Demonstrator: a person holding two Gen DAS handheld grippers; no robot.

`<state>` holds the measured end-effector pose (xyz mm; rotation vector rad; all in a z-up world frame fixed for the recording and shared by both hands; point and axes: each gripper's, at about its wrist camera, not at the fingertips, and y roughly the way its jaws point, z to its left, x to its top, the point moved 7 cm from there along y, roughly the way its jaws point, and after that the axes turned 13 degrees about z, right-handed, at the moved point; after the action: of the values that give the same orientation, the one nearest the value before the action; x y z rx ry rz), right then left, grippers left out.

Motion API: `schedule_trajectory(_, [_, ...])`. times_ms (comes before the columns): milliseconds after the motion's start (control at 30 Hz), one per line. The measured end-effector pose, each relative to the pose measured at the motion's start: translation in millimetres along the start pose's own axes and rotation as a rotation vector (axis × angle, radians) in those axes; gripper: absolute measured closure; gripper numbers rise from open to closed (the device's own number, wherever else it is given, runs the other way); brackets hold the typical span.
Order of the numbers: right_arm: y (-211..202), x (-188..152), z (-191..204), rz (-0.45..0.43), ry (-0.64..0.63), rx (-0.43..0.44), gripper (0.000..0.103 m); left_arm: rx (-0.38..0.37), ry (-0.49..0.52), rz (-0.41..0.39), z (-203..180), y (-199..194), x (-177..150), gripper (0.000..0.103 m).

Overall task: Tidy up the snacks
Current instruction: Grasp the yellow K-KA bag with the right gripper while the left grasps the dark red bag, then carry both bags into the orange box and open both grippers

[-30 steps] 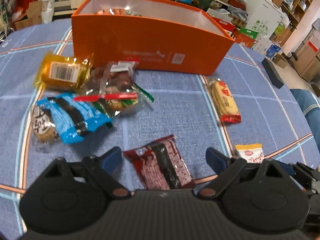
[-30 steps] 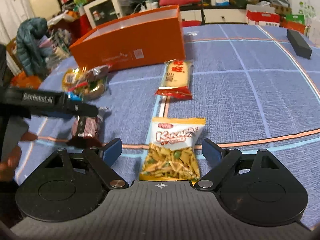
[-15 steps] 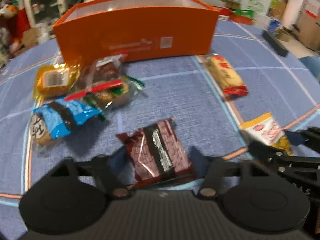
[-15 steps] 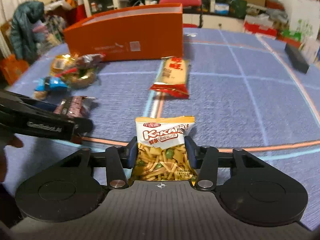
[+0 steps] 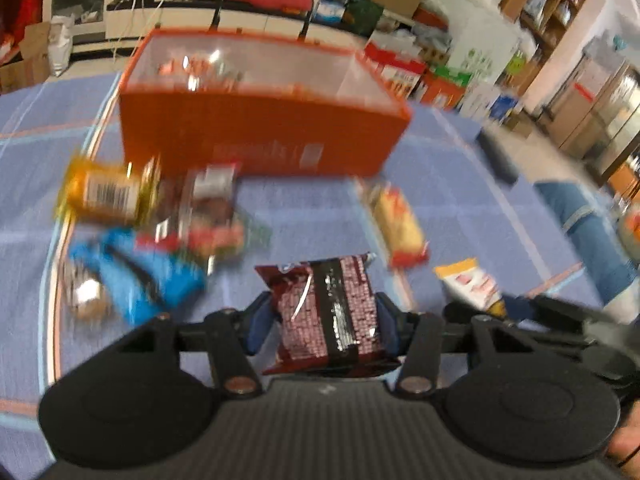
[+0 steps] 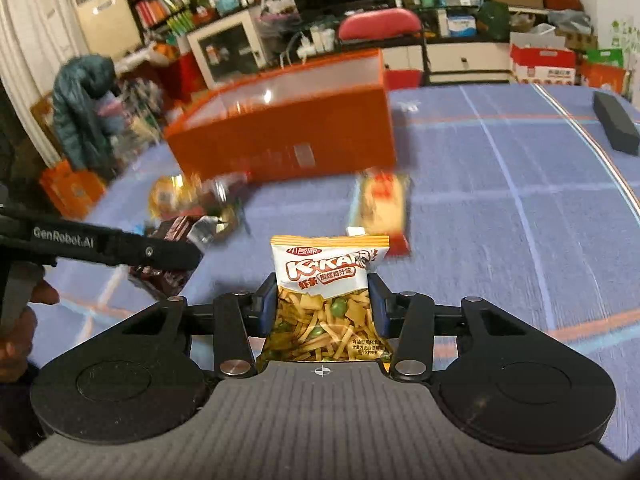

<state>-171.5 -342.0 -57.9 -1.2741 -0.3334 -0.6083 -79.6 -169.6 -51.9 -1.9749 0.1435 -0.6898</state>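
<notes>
Both your tongs just closed and lifted: left tongs (image 5: 326, 314) grip the maroon packet (image 5: 326, 312), right tongs (image 6: 322, 306) the Kakari bag (image 6: 328, 300), ready for the orange box (image 6: 288, 128) ahead.

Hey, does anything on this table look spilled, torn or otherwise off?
Nothing looks spilled or torn. Loose packets lie jumbled in a heap in front of the orange box; that is just unsorted. Blur hides fine detail.
</notes>
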Motion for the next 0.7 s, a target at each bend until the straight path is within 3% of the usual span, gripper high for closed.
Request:
schedule_trajectory(100, [-3.3,49.2,-1.7,-0.063,-0.022,0.018,0.074,0.005,0.011,-0.060,2.1,-14.7,51.5,0.051])
schedule_trajectory(200, [0.2,109.8,-0.7,-0.130,-0.083,-0.017,0.074,0.045,0.024,-0.114,5.7,-21.6,102.2,0.051])
schedule_trajectory(367, [48.6,191.8,4.3,-0.151,-0.181,-0.070,0.074,0.078,0.005,-0.140,24.5,0.9,176.7,0.051])
schedule_trajectory(500, [102.3,224.0,4.2,-0.099,-0.205,-0.066,0.074,0.110,-0.007,-0.115,42.9,37.9,205.3,0.051])
schedule_trajectory(633, [145.2,231.9,3.3,-0.045,-0.219,-0.062,0.073,0.144,-0.010,-0.073,61.0,71.2,211.4,0.051])
schedule_trajectory(667, [150.8,232.3,4.4,-0.044,-0.236,-0.070,0.072,0.150,-0.006,-0.067,63.3,77.4,211.4,0.047])
schedule_trajectory(700, [153.8,232.8,6.7,-0.051,-0.260,-0.090,0.069,0.158,-0.005,-0.067,65.6,80.1,210.1,0.029])
